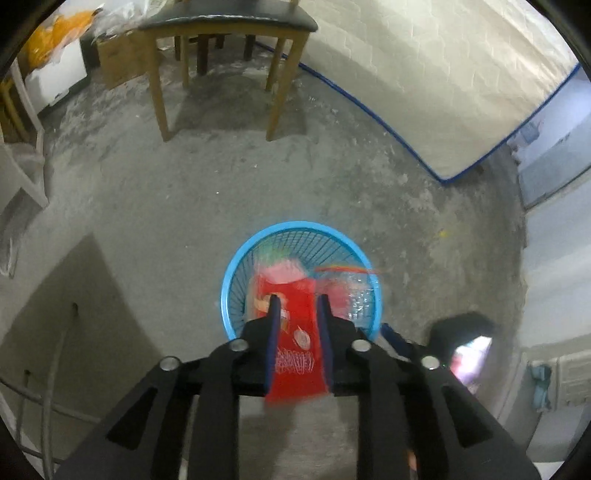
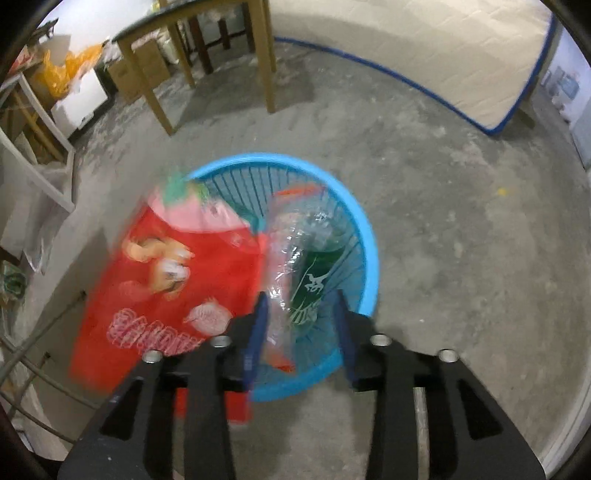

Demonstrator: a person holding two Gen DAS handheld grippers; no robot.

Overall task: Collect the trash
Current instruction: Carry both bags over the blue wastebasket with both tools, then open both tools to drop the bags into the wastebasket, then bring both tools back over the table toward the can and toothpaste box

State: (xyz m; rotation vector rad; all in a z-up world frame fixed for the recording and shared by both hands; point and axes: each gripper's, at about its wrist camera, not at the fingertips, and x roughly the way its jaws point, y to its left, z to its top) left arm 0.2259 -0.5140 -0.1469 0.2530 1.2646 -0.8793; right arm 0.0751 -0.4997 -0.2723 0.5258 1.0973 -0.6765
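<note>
A round blue mesh basket (image 1: 301, 227) stands on the concrete floor, directly below both grippers. A red snack bag (image 1: 295, 354) hangs blurred between the parted fingers of my left gripper (image 1: 299, 304), its top over the basket; the pads do not seem to press it. In the right wrist view the same red snack bag (image 2: 177, 277) lies across the left rim of the blue mesh basket (image 2: 365, 236). My right gripper (image 2: 300, 304) is open. A crumpled clear plastic wrapper (image 2: 295, 258) with green print sits loose between its fingers, close to the left one, over the basket.
A wooden table (image 1: 221, 22) with dark stools beneath stands beyond the basket. A mattress with blue edging (image 1: 443, 92) leans at the right. Cardboard boxes (image 1: 118, 59), an orange bag (image 1: 62, 33) and a white frame (image 2: 44, 122) crowd the left side.
</note>
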